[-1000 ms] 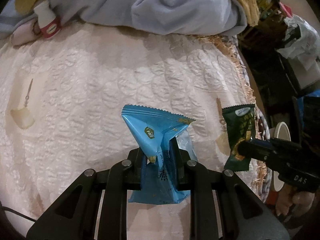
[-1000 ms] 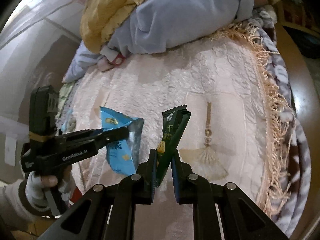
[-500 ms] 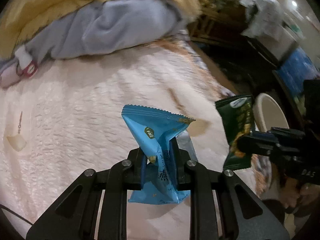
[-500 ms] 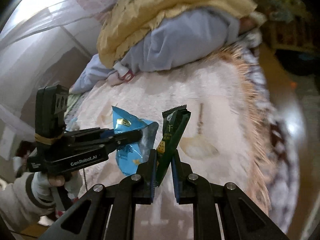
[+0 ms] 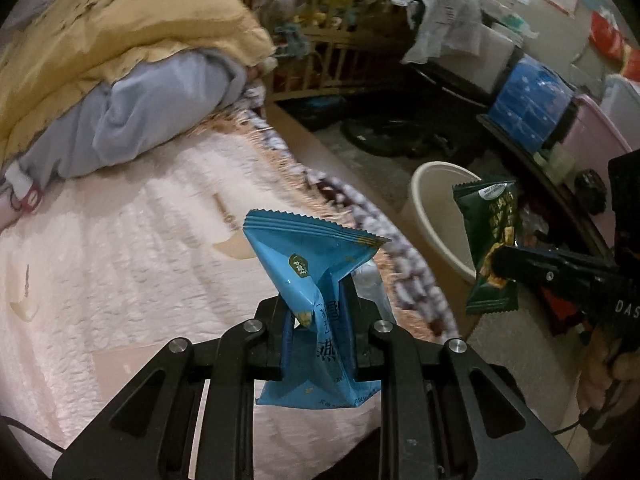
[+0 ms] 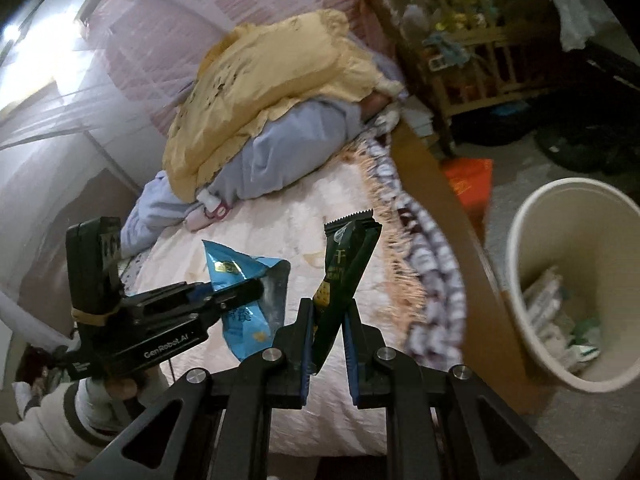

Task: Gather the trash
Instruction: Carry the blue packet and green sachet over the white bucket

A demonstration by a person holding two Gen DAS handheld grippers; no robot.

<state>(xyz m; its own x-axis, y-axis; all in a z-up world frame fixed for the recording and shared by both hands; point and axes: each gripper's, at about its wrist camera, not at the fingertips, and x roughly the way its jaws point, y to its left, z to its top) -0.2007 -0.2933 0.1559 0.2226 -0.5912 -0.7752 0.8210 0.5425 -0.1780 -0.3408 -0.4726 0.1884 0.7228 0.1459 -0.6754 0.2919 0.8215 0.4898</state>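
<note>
Trash is in both grips: the left gripper (image 5: 318, 332) clamps a crumpled blue wrapper (image 5: 316, 276) and the right gripper (image 6: 328, 344) pinches a green wrapper (image 6: 344, 264), both held above the bed (image 5: 120, 248), apparently bound for the cream bin (image 6: 532, 240) beside it.

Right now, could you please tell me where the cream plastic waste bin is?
The cream plastic waste bin stands on the floor right of the bed's fringed edge in the right wrist view.
</note>
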